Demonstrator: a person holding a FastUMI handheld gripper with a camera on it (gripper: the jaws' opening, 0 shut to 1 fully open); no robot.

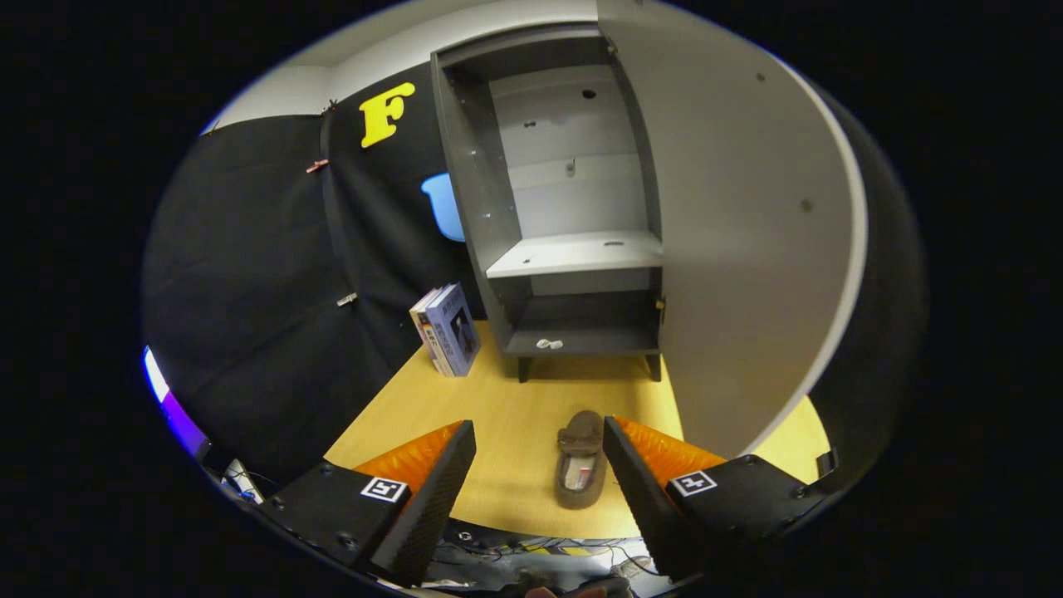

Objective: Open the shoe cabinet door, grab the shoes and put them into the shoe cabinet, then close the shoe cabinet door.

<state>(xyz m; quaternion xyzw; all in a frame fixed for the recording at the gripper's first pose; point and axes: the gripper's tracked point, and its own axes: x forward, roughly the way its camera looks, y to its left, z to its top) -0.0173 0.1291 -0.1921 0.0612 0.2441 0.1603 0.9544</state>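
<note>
1. Shoe cabinet (498, 208) standing upright at the far end of the wooden table (515, 415), dark-framed with a pale back panel, opened wide.
2. Cabinet door (731, 232) swung out from the cabinet's right side, pale inner face turned toward the camera, reaching down beside the right finger.
3. Light shelf (573, 253) set across the cabinet's middle; dark bottom board below it, carrying a small white object (549, 343), too small to identify.
4. Books (448, 330) propped upright just left of the cabinet's foot, leaning against the booth's black cloth wall.
5. Gripper (540, 448) held low in front of the cabinet, jaws spread wide and gripping nothing, fingers (432, 490) flanking a stretch of bare tabletop.
6. Brown shoe (581, 458) lying flat on the table in front of the cabinet, well short of its legs, toe pointing toward the open compartment; placed between the two fingers, closer to the right one, possibly just touching it, though contact hard to confirm from this angle.
</note>
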